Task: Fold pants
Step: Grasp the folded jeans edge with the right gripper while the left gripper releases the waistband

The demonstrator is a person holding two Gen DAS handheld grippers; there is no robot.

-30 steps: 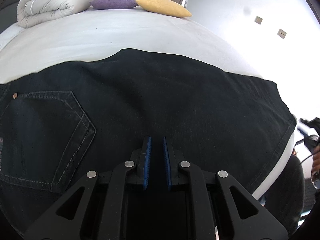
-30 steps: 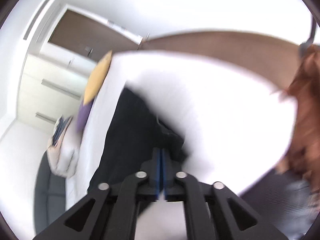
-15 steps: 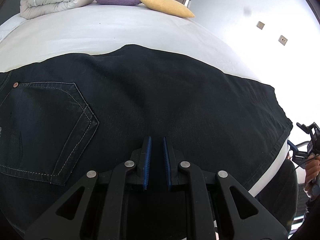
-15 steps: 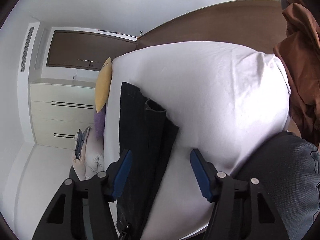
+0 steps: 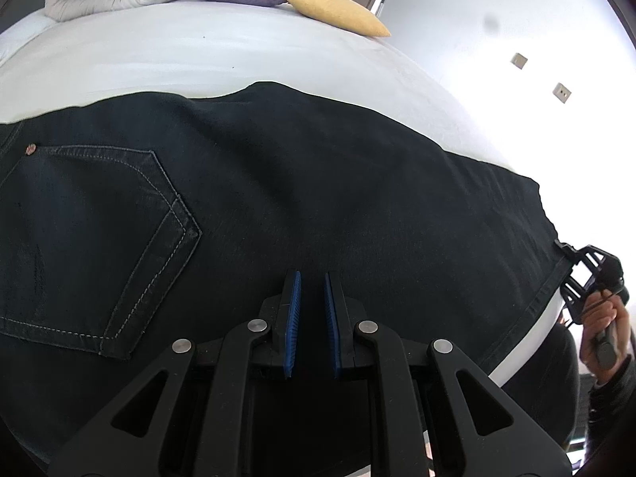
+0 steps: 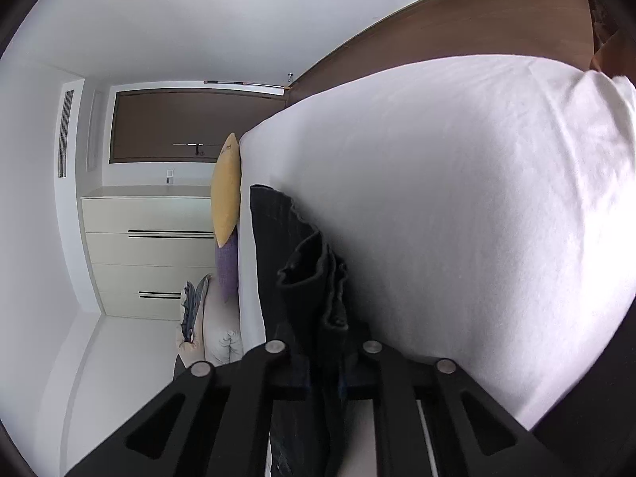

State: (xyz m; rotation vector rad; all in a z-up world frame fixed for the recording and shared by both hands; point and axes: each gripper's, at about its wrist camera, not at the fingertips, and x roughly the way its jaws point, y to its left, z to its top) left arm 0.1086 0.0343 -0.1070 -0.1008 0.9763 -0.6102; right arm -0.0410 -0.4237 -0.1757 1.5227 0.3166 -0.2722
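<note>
On the white-sheeted bed [image 5: 167, 55] my dark denim pants [image 5: 318, 183] lie spread flat, back pocket up. I hold my left gripper [image 5: 311, 302] just above them, blue pads slightly parted, gripping nothing. My right gripper [image 6: 324, 381] is clamped on the bunched pant-leg hem [image 6: 314, 278] at the bed's edge.

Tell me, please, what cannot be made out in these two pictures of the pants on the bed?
- Left wrist view: the waistband of the pants is cut off by the left edge; the near edge is hidden behind the left gripper.
- Right wrist view: the right gripper's pads are hidden by the bunched leg hems it clamps.
- Left wrist view: the right gripper sits small at the right edge; its grip cannot be read there.
- Both views: the bed runs out of frame.
</note>
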